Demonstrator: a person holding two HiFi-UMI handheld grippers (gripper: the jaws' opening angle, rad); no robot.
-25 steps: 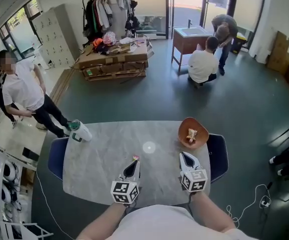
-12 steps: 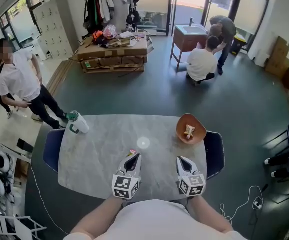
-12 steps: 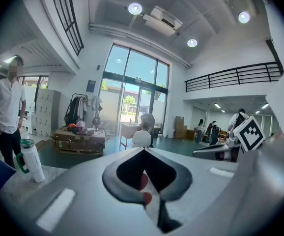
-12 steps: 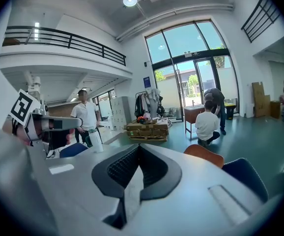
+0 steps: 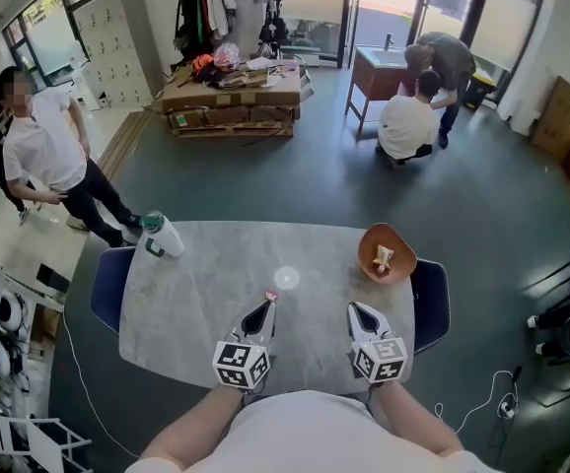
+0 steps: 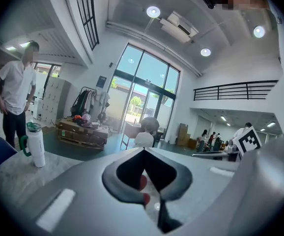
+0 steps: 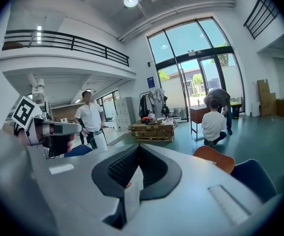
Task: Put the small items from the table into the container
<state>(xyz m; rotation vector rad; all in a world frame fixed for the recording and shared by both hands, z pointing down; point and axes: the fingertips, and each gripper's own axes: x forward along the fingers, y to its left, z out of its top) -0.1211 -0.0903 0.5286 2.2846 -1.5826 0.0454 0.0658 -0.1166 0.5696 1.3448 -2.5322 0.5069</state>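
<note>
Orange-brown and shallow, the container (image 5: 368, 252) is sitting at the far right corner of the grey marble tabletop (image 5: 196, 304), and it is already holding at least one pale little item (image 5: 382, 257), so part of the job is looking done. What that item is cannot be made out at this size.

The left hand-held gripper (image 5: 268, 304) is hovering over the near middle of the tabletop, well apart from the container. Its jaws are pressing together on a small red item (image 6: 141, 182), which is poking out at the tip in the head view. By the look of it, this piece is on its way and is waiting to be carried across to the right and let go over the container.

The right hand-held gripper (image 5: 355, 309) is hanging beside the left one, nearer to the container but not over it. Its jaws are sitting fully closed. A tiny red fleck is showing low in the slit between them, too small to tell whether it is something pinched.

Apart from a white bottle with a green handle (image 5: 162, 236) standing at the far left edge, no other loose item is showing on the tabletop. So the red piece is probably among the last to go in.
</note>
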